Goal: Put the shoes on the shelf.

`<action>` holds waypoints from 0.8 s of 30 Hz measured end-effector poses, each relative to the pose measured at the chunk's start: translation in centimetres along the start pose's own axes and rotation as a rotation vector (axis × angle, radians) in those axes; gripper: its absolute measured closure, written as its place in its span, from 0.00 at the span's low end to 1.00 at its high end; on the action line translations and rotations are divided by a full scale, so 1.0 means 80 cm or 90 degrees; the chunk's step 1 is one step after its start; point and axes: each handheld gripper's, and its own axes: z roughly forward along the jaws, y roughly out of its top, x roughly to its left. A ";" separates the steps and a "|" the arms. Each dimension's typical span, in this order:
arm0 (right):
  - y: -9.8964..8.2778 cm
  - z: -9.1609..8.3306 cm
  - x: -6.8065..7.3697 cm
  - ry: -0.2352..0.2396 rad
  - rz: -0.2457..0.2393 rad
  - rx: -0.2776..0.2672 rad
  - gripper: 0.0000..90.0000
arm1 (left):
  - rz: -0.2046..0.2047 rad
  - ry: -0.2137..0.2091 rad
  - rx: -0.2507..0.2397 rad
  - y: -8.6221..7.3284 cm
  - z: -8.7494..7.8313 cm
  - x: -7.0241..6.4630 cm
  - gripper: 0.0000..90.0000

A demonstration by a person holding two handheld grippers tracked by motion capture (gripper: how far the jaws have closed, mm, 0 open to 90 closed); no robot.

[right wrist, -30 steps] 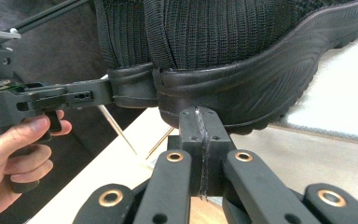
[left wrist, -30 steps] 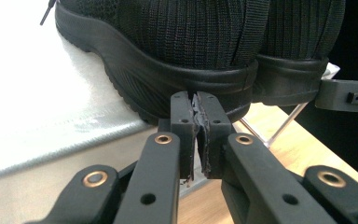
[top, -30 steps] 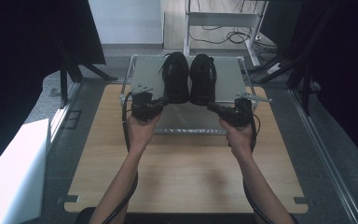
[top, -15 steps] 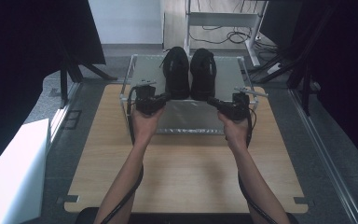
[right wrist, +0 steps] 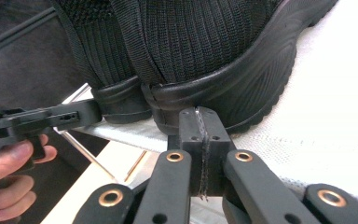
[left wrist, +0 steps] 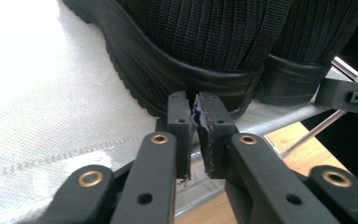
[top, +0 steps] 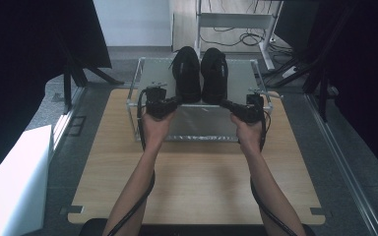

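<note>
Two black shoes stand side by side, toes away from me, on the top shelf of a metal rack (top: 134, 93). My left gripper (top: 176, 101) has its tips at the heel of the left shoe (top: 186, 73). In the left gripper view its jaws (left wrist: 193, 100) are all but shut: they have just been opening by a thin slit, with nothing between the worn pads, right at the heel's sole (left wrist: 191, 79). My right gripper (top: 225, 103) is shut, pads together (right wrist: 201, 114), tips against the heel of the right shoe (right wrist: 214, 51).
The rack's pale mesh shelf (left wrist: 51, 93) stretches beside the shoes, with a lower shelf (top: 202, 128) under it. The rack stands at the far end of a wooden tabletop (top: 197, 187). A white box (top: 10, 182) sits at the left. A desk frame with cables (top: 236, 19) is behind.
Both hands and both shoes have moved away from me, farther onto the rack's top shelf. The grippers stay at the heels.
</note>
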 end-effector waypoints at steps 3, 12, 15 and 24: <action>-0.002 -0.004 -0.001 0.019 0.006 -0.001 0.94 | -0.011 -0.022 -0.012 -0.004 -0.004 -0.001 0.83; -0.018 -0.020 0.006 0.055 -0.052 0.017 0.68 | 0.020 -0.046 -0.030 -0.024 -0.023 -0.010 0.58; -0.025 -0.026 0.005 0.052 -0.066 0.017 0.59 | 0.027 -0.045 -0.029 -0.033 -0.028 -0.007 0.49; -0.044 -0.045 0.003 0.024 -0.133 0.035 0.39 | 0.034 -0.025 -0.018 -0.060 -0.049 0.001 0.24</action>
